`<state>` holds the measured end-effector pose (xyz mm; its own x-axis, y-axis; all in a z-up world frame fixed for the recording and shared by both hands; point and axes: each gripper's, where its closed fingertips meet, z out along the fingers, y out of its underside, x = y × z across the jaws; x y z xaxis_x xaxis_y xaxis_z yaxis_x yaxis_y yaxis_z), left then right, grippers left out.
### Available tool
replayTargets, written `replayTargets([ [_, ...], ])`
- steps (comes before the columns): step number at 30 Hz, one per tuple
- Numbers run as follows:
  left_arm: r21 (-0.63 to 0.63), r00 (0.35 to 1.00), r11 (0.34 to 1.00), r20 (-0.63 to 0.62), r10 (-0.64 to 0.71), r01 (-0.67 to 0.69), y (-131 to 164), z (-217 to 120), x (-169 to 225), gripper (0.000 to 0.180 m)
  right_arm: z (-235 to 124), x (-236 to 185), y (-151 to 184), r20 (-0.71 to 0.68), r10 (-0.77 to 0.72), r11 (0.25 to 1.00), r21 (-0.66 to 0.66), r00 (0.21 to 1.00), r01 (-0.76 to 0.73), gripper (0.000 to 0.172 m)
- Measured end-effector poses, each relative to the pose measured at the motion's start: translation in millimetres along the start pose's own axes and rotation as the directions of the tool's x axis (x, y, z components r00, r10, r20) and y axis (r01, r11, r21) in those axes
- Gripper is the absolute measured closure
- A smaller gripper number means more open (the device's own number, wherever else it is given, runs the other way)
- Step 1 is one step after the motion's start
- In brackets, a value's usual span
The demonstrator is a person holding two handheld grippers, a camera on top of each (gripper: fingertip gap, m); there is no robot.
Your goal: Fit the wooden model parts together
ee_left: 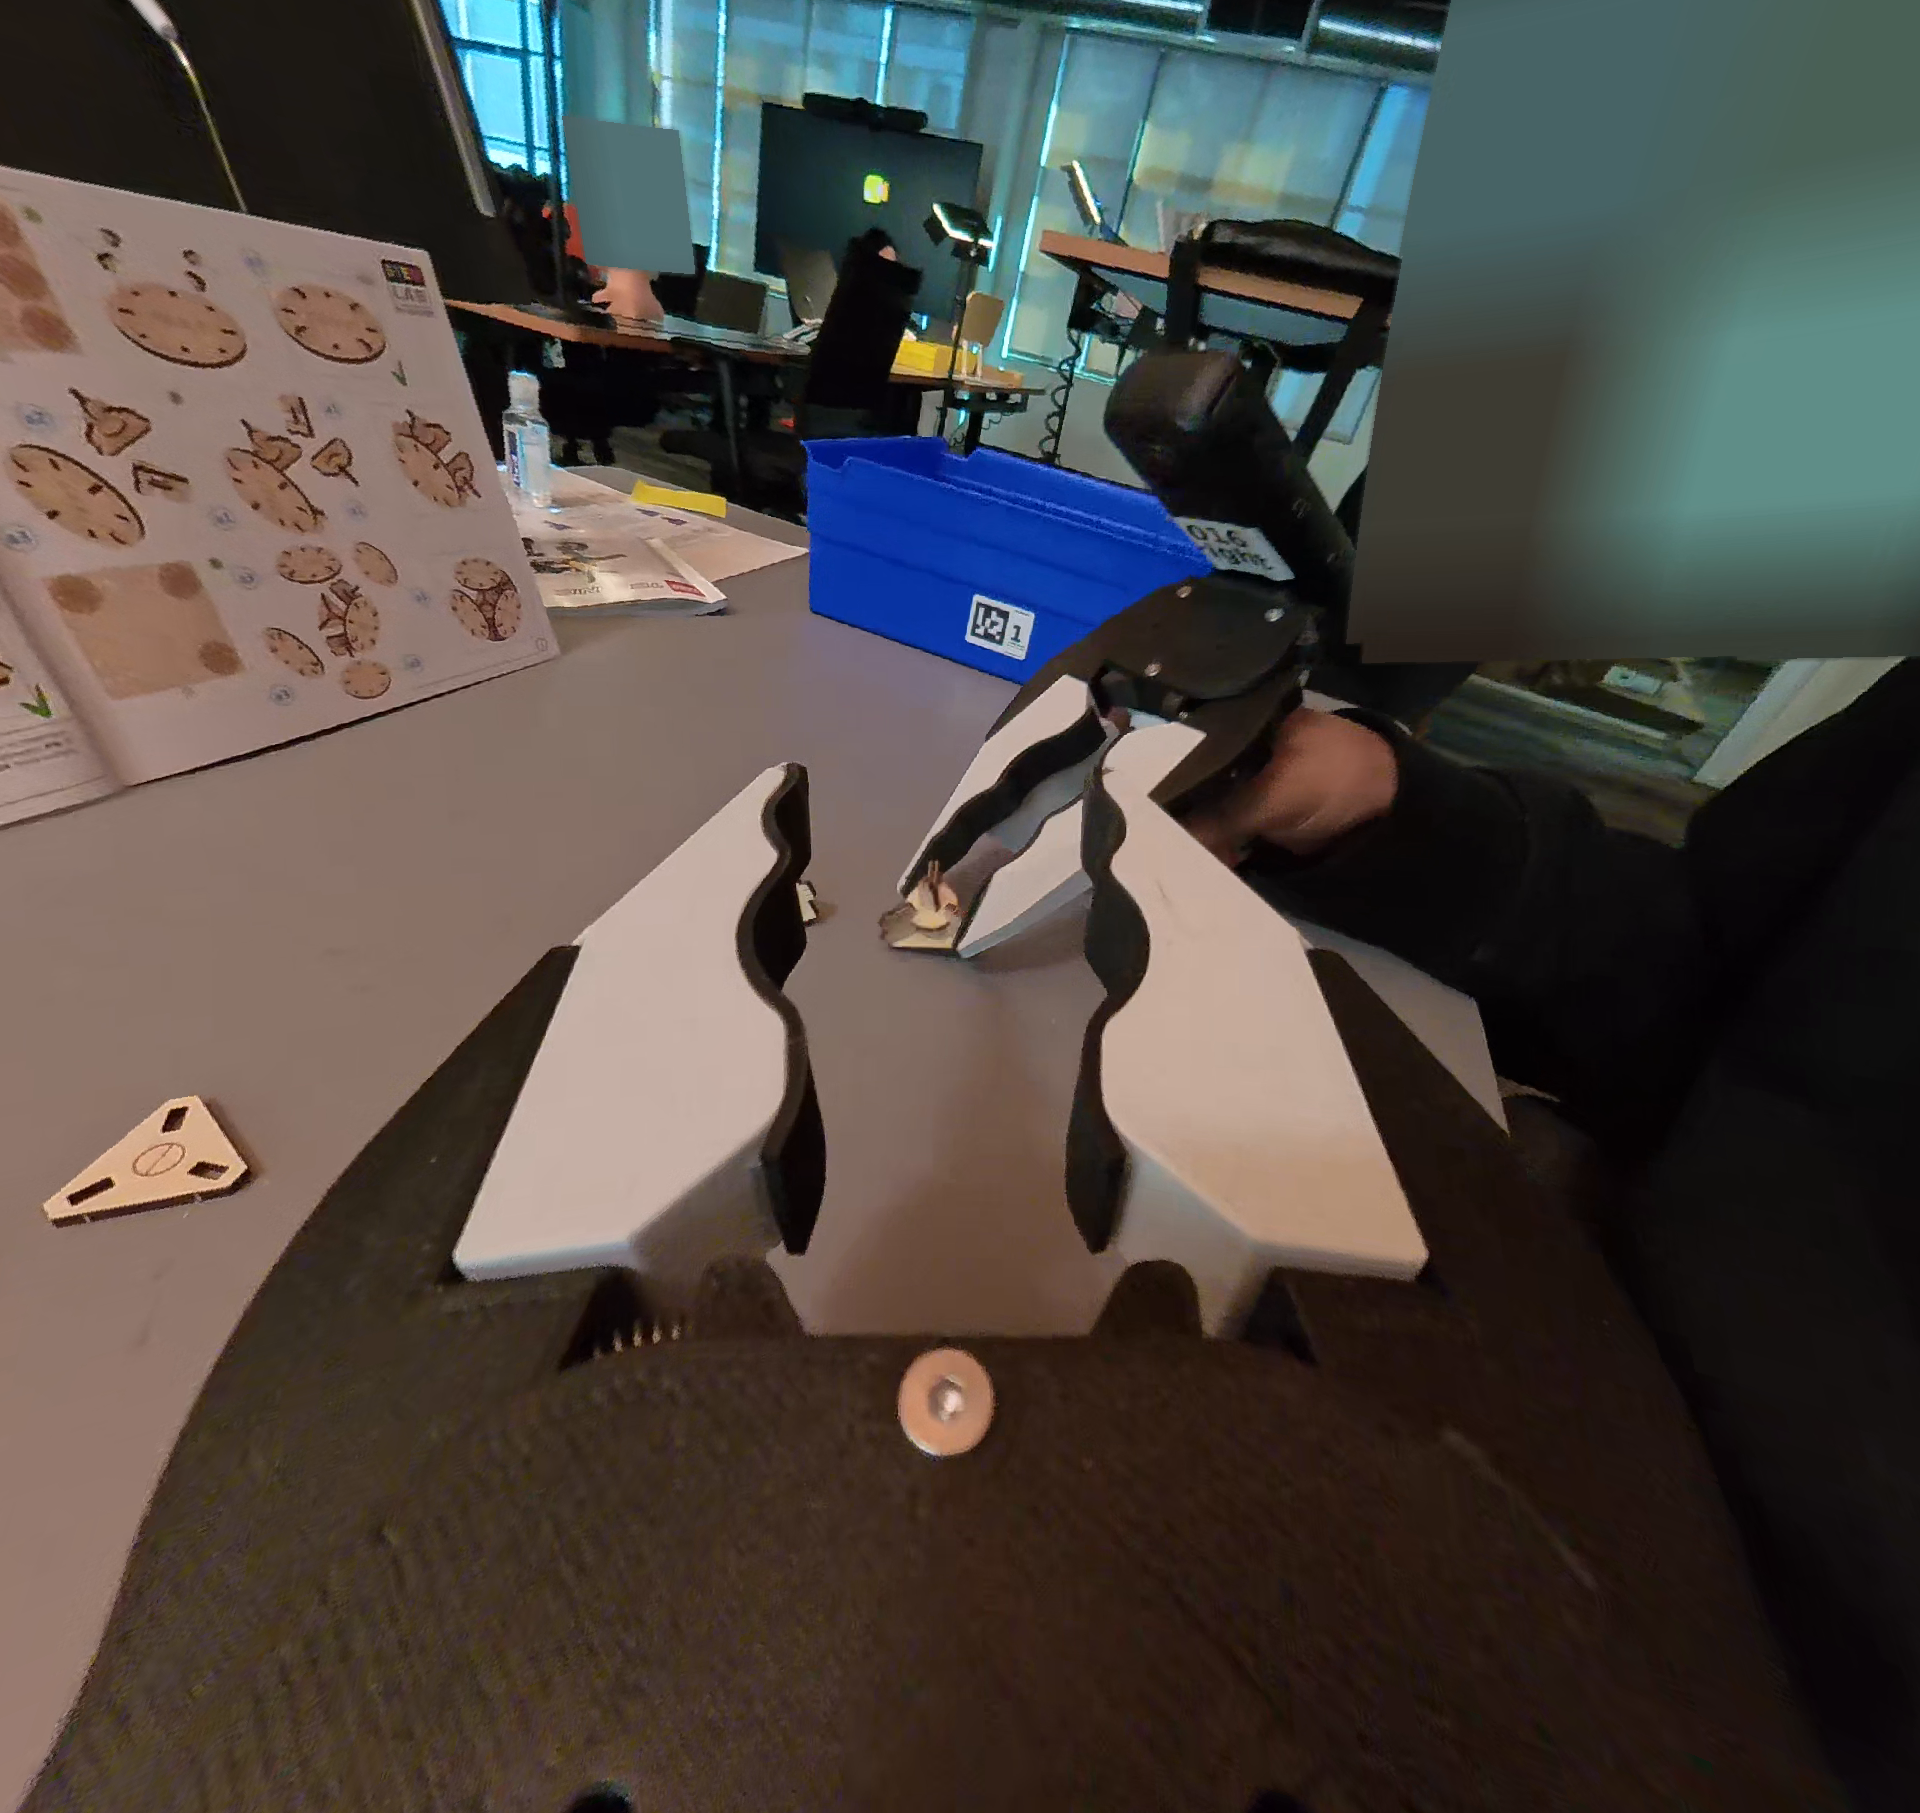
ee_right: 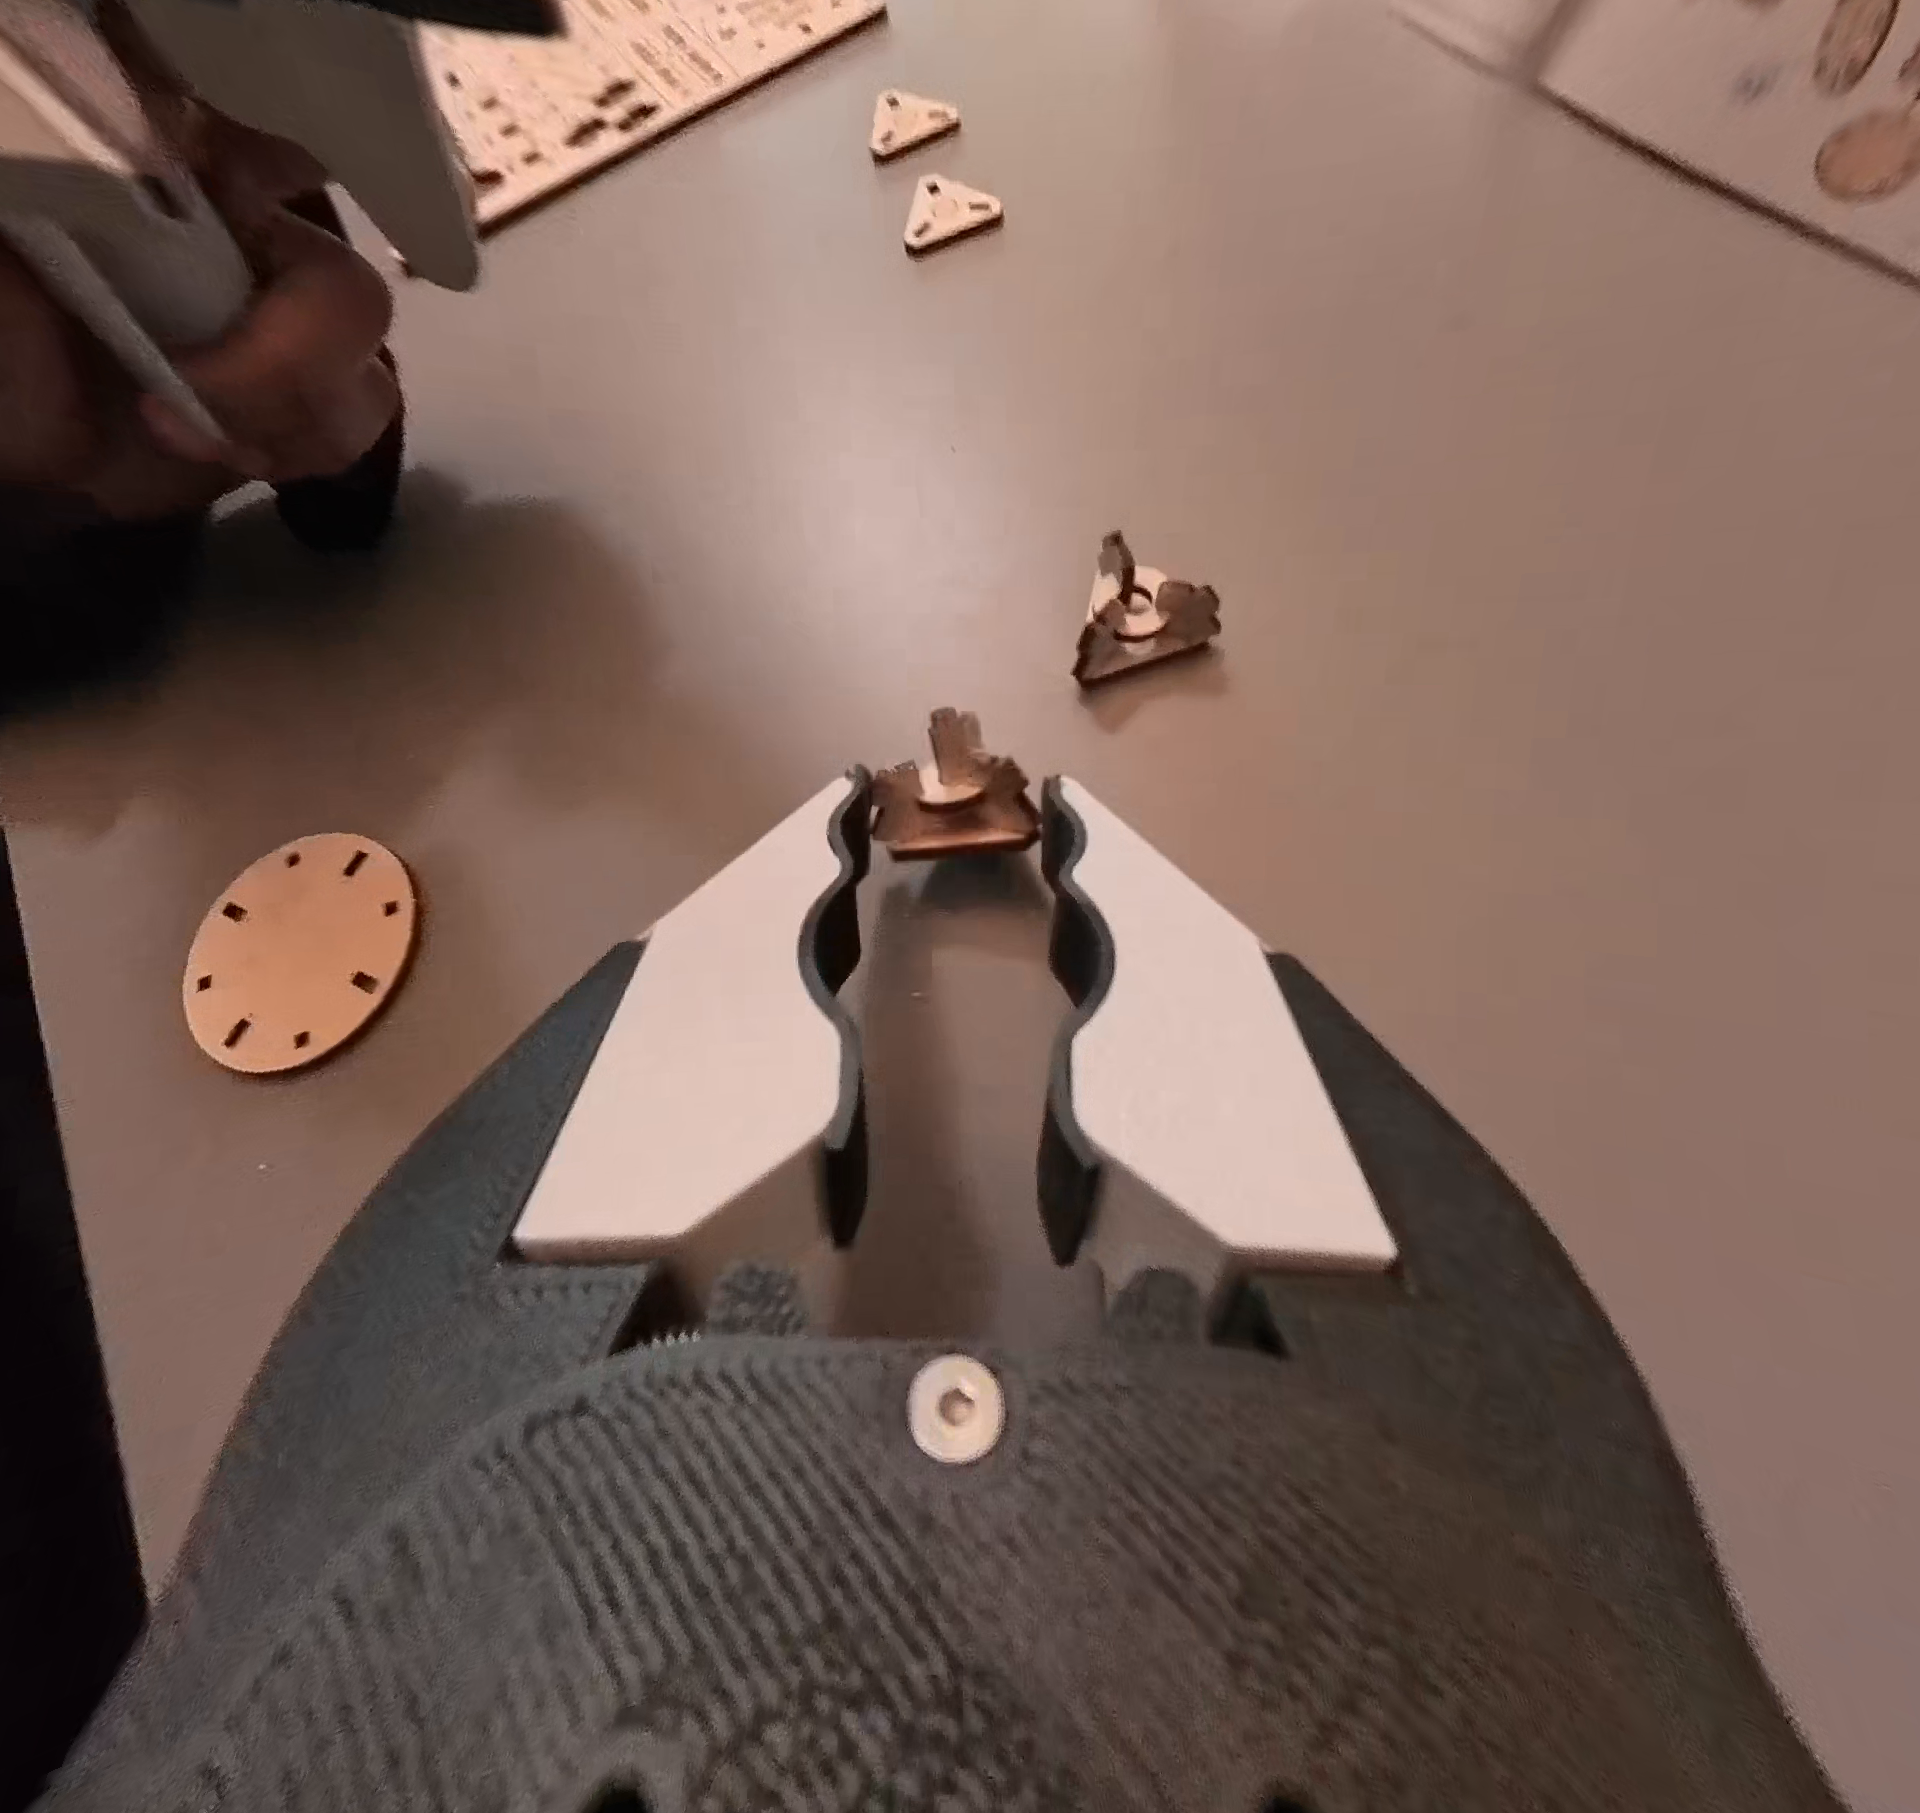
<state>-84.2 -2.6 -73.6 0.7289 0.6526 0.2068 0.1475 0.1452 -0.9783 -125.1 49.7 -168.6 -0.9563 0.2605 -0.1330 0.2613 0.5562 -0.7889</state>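
The right tool (ee_right: 951, 807) pinches a small wooden assembly (ee_right: 954, 807) at its very tips: a triangular plate with a disc and upright tabs on top. Both pads (ee_right: 854, 828) press on the plate's edges, and the piece sits low, at or just above the grey desk (ee_right: 1351, 413); whether it touches cannot be told. The left tool (ee_left: 940, 890) is spread wide and holds nothing. Its tips lie near the assembly (ee_left: 923, 916), and a small wooden bit (ee_left: 808, 903) shows just beside its left fingertip.

Around them lie a second assembled triangle (ee_right: 1143, 615) near the right tool, two flat triangles (ee_right: 951, 210) farther off, a slotted disc (ee_right: 301, 953) to the left, and a cut-out wooden sheet (ee_right: 665, 49) at the far edge. Another flat triangle (ee_left: 151, 1161) lies left of the left tool. An open instruction booklet (ee_left: 260, 475) stands propped behind, with a blue bin (ee_left: 966, 537) and a small bottle (ee_left: 527, 438) beyond.

The grip looks risky. The plate is caught only by the pad tips, on angled edges, so a small twist or a squeeze that is too hard could pop it out sideways. The upright tabs look only slotted in; a knock from the left tool's fingers as they close in could loosen or snap them. The loose bit by the left fingertip could be swept off or trapped under the finger. The nearby second triangle could be nudged if the right tool swings outward.
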Motion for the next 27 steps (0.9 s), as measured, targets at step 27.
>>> replayTargets([
  [27, -0.021, 0.995, 0.998, -0.067, -0.068, 0.067, 4, 5, 7, 0.126, -17, 20, -25, -0.109, -0.058, 0.984, 0.161, 0.992, 0.075, 0.133],
])
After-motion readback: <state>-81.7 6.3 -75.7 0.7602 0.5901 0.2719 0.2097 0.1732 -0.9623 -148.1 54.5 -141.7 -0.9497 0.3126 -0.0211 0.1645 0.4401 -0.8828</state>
